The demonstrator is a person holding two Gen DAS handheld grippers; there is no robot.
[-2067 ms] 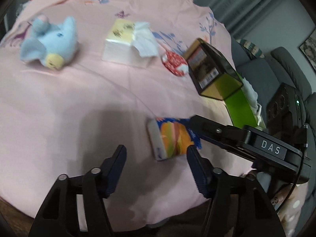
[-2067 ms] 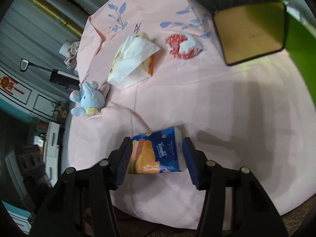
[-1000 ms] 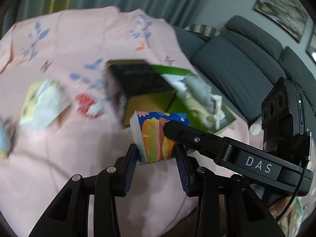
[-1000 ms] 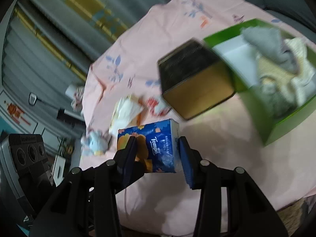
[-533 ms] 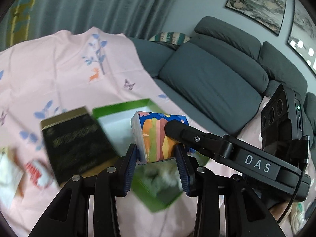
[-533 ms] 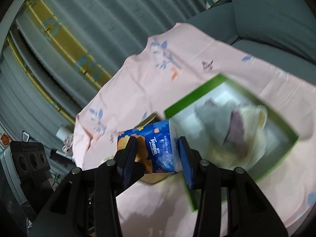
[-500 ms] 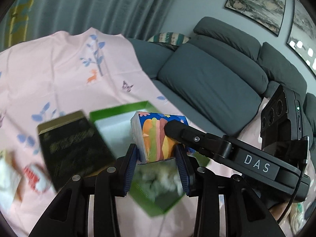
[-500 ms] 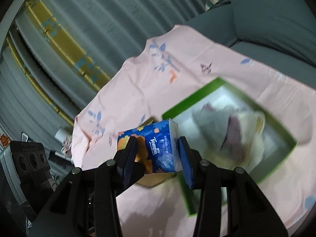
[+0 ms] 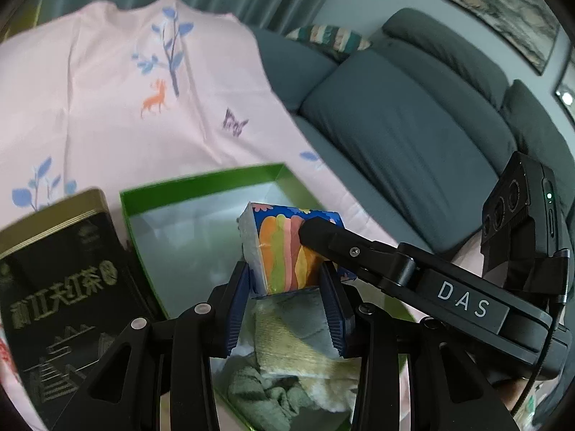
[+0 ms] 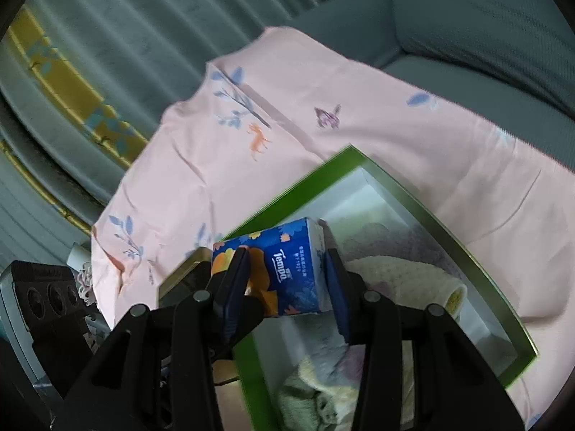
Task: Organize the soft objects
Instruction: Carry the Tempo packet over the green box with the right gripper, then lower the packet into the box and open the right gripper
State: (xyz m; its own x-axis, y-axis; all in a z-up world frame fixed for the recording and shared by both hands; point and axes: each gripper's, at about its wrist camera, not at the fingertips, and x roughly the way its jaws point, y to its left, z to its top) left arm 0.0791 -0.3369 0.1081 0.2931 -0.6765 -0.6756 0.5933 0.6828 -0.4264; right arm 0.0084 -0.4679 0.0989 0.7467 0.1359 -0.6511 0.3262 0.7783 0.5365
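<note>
A blue Tempo tissue pack (image 9: 287, 248) with orange and pink print is held in the air by both grippers. My left gripper (image 9: 285, 301) is shut on its lower end. My right gripper (image 10: 287, 287) is shut on its sides, and the pack shows there too (image 10: 284, 269). The pack hangs over the open green box (image 9: 201, 186), whose rim shows in the right wrist view (image 10: 413, 194). Folded grey and cream cloths (image 9: 302, 352) lie inside the box; they also show in the right wrist view (image 10: 395, 273).
A black and gold tin (image 9: 61, 298) stands just left of the green box on the pink printed tablecloth (image 9: 107, 82). A grey sofa (image 9: 413, 115) runs beyond the table's far right edge. Curtains (image 10: 107, 36) hang behind.
Both grippers have carried the tissue pack up off the tablecloth and rightward until it hangs over the green box. The box now sits closer and more centred under the pack.
</note>
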